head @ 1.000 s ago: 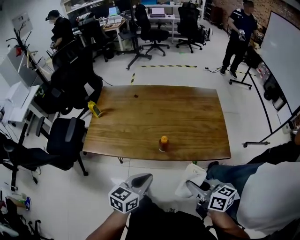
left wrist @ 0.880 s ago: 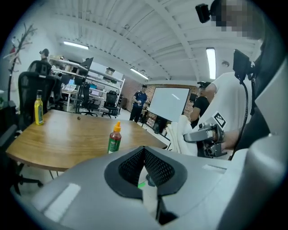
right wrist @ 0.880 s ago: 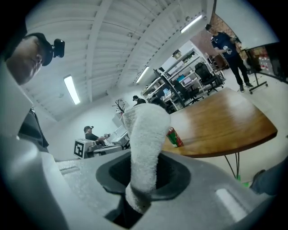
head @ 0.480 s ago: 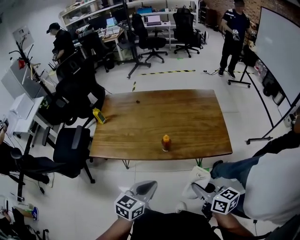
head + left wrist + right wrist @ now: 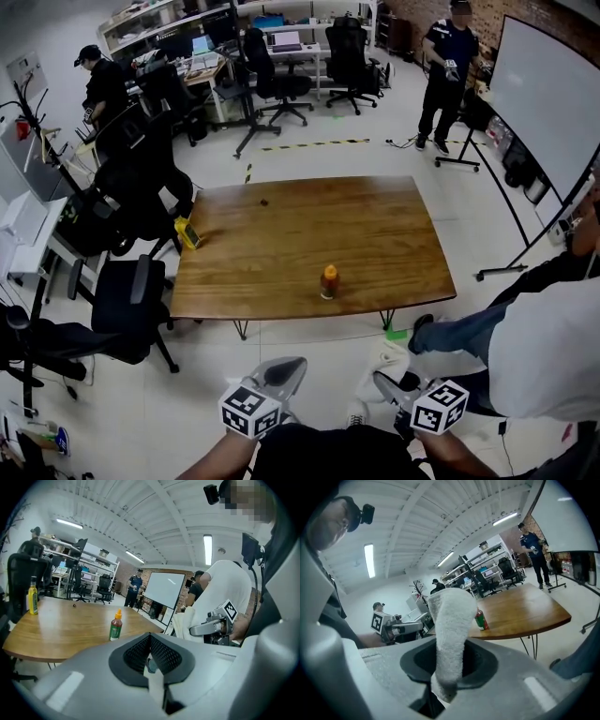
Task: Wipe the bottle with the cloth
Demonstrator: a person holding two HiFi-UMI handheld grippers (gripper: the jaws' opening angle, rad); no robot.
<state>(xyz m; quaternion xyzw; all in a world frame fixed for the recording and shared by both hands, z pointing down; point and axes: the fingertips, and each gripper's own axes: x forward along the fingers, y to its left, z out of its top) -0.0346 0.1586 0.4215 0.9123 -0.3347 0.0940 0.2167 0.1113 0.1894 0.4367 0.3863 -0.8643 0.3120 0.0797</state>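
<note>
A small bottle (image 5: 329, 281) with an orange cap and a green label stands upright near the front edge of the wooden table (image 5: 375, 234). It shows too in the left gripper view (image 5: 115, 626) and behind the cloth in the right gripper view (image 5: 480, 619). Both grippers hang low, short of the table. My left gripper (image 5: 286, 367) is shut with nothing between its jaws (image 5: 151, 641). My right gripper (image 5: 386, 382) is shut on a white cloth (image 5: 450, 620), which sticks up from the jaws and hangs as a pale bundle (image 5: 394, 358).
A yellow bottle (image 5: 188, 232) lies at the table's left edge, and a small dark bit (image 5: 265, 201) sits near the far edge. Black office chairs (image 5: 131, 291) crowd the left side. A whiteboard (image 5: 544, 103) stands at the right. People stand at the back.
The table and bottle have shifted a little in the head view as the head moved. Both grippers stay low in front of the table, the cloth still in the right one.
</note>
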